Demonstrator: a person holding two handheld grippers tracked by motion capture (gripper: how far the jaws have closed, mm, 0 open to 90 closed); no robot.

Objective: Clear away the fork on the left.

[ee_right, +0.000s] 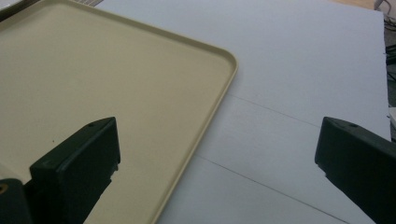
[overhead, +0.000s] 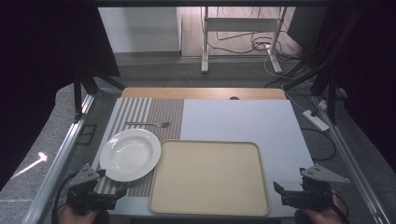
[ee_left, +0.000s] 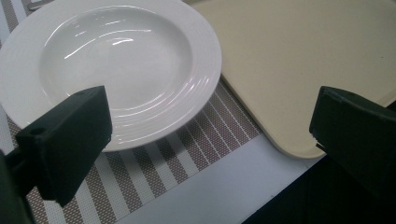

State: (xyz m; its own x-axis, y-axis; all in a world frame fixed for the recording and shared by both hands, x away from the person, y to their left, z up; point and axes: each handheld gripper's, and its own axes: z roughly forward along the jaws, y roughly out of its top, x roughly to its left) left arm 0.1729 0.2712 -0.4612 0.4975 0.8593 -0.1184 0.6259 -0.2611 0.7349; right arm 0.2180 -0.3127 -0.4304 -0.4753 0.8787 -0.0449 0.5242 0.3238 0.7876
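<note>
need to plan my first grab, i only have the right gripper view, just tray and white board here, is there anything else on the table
Observer: Yes, a white plate lies on a striped placemat, left of the tray.
Operator: is the plate touching the tray
Observer: From the high view its rim meets or slightly overlaps the tray's left edge; I cannot tell which.
Operator: any cutlery
Observer: A fork lies on the placemat beyond the plate.
Operator: where's the left gripper
Observer: The left gripper is open at the near edge, just short of the plate.
</note>
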